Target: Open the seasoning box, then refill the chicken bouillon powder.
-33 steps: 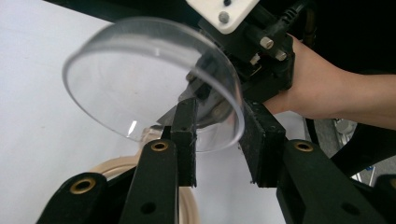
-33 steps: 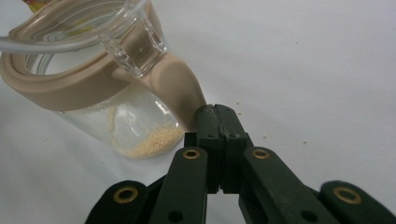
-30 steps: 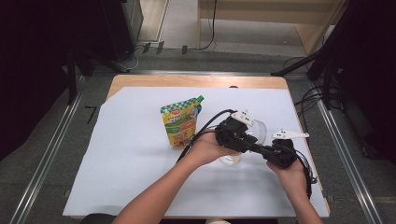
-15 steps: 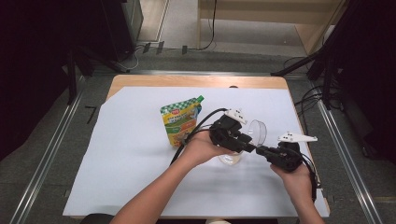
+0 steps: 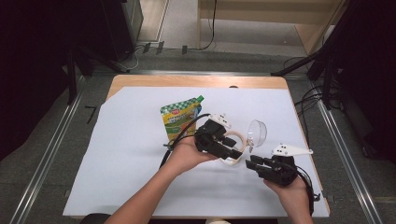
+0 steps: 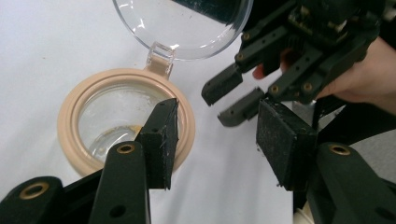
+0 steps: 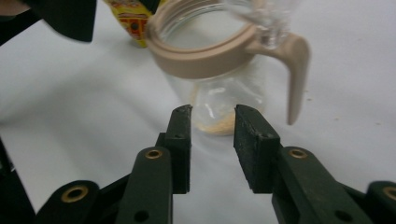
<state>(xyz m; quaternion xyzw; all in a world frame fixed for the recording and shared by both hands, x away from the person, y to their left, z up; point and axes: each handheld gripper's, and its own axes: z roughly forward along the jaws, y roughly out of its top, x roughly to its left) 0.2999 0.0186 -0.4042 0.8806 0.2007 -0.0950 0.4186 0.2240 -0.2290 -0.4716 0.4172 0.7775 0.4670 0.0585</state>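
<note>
White tabletop (image 5: 130,154): jar (image 5: 232,148) under spread left claw (image 5: 233,150), ahead of parted, empty right claw (image 5: 250,163).

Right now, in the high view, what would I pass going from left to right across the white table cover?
Green and yellow pouch → left gripper, above the glass jar with the beige rim → the jar's clear lid, flipped open → right gripper, held in the person's hand.
</note>
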